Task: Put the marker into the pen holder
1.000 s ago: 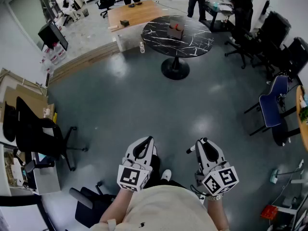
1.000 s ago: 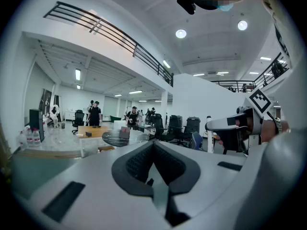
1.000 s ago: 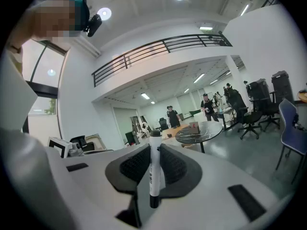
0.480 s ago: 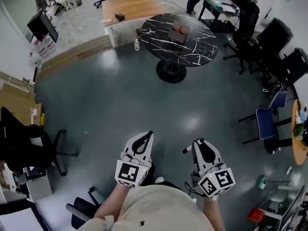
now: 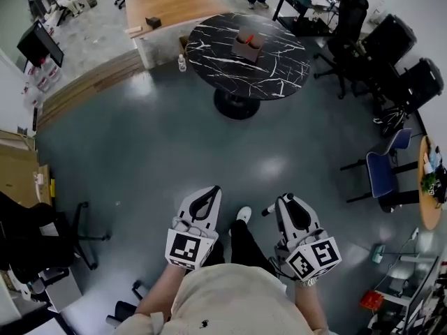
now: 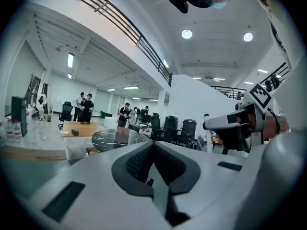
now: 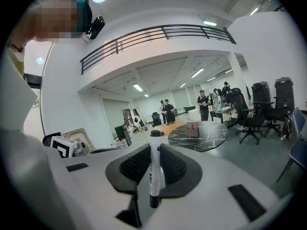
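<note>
A white marker with a black cap [image 7: 154,171] stands upright between the jaws of my right gripper [image 7: 154,150], which is shut on it. In the head view its end [image 5: 268,209] pokes out left of the right gripper [image 5: 283,198]. My left gripper [image 5: 209,189] is held beside it, shut with nothing in it [image 6: 153,147]. Both are low in front of the person's body, above the grey floor. The pen holder, a small brown box [image 5: 248,45], sits on a round black marble table [image 5: 279,68] far ahead; it also shows small in the right gripper view [image 7: 193,129].
Black office chairs [image 5: 412,82] and a blue chair [image 5: 383,173] stand at the right. A wooden desk [image 5: 167,2] is behind the table, with a bottle [image 5: 181,63] on the floor by it. Another black chair [image 5: 28,243] and cardboard [image 5: 17,173] are at the left. People stand far back.
The person has walked forward: the marble table and chairs have shifted nearer in the head view. Both grippers keep their pose, the right one still holding the marker.
</note>
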